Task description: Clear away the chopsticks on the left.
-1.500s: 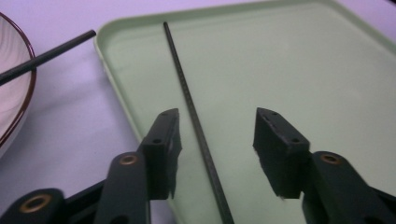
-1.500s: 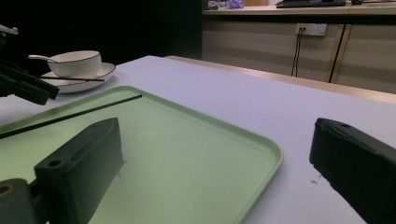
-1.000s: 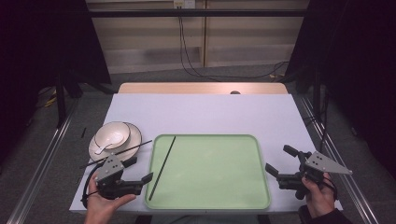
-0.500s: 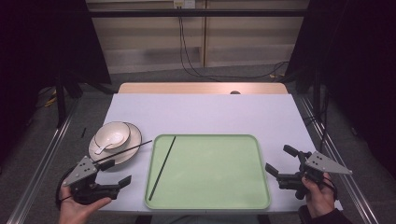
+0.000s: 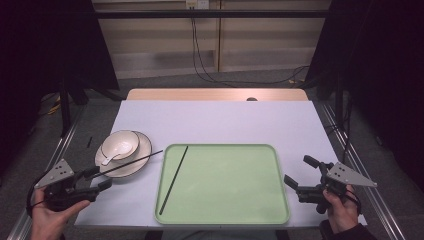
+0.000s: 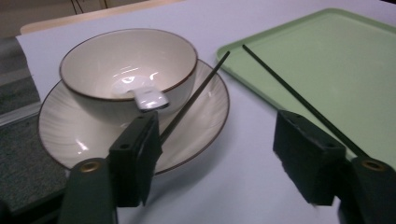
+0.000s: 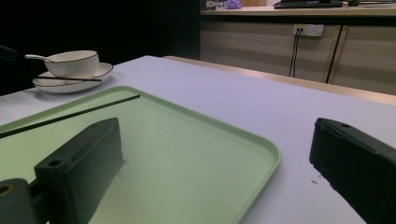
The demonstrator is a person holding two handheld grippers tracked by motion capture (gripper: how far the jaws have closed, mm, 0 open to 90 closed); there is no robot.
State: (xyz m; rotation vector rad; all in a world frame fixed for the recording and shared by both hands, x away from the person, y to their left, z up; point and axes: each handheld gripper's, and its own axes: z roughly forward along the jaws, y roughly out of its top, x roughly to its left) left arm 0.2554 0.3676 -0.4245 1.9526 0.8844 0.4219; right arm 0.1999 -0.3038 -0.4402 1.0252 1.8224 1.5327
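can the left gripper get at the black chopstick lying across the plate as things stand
Probably yes. The left gripper is open and faces the thin black chopstick resting across the rim of the beige brown-edged plate. Nothing stands between them, though the beige ceramic bowl sits close beside it.

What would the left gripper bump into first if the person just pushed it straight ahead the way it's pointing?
Probably the black chopstick lying across the plate, which runs toward the left gripper's open jaws. The bowl sits just behind it, though depth is hard to judge.
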